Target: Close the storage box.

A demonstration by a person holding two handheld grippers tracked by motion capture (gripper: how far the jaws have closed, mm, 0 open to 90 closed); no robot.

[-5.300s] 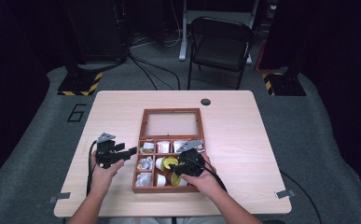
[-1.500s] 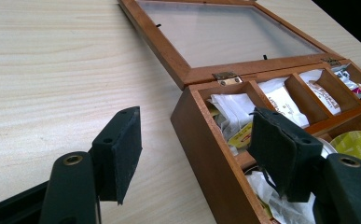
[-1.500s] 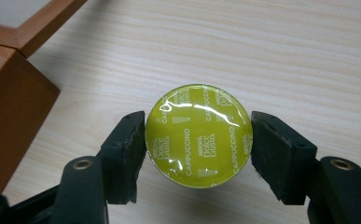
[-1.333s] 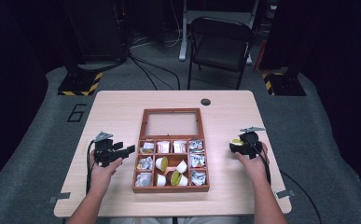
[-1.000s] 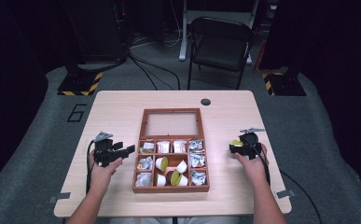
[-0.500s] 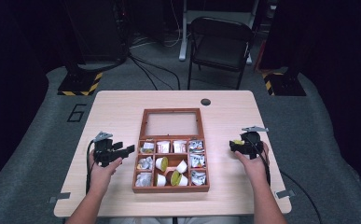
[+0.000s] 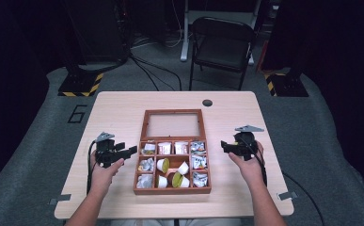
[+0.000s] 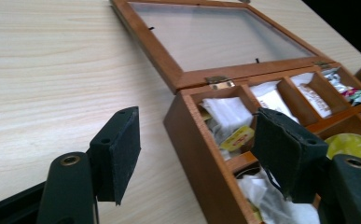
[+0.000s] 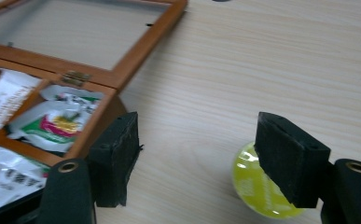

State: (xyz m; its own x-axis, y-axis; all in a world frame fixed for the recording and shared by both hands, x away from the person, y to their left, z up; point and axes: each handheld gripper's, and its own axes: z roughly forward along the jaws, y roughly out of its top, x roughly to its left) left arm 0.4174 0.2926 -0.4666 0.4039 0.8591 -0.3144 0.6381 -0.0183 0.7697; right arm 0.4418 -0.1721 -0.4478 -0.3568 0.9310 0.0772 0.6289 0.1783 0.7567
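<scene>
Earlier, the right tongs (image 7: 223, 144) were down inside the wooden box (image 7: 172, 190), over its middle compartments. They then carried a green-lidded pod (image 9: 257, 186) out to the worktop (image 7: 283, 188) right of the box. The jaws had just been opening, and the pod sat on the wood, free of the pads. The right tongs also rose a little. The left tongs (image 8: 197, 154) had just been opening slightly beside the box's left wall.

The high view looks forward and down on the whole table (image 7: 123, 108) from the person's side. Both gripper views sit low and close, sharing the wooden box (image 8: 192, 135) (image 9: 136, 42).
</scene>
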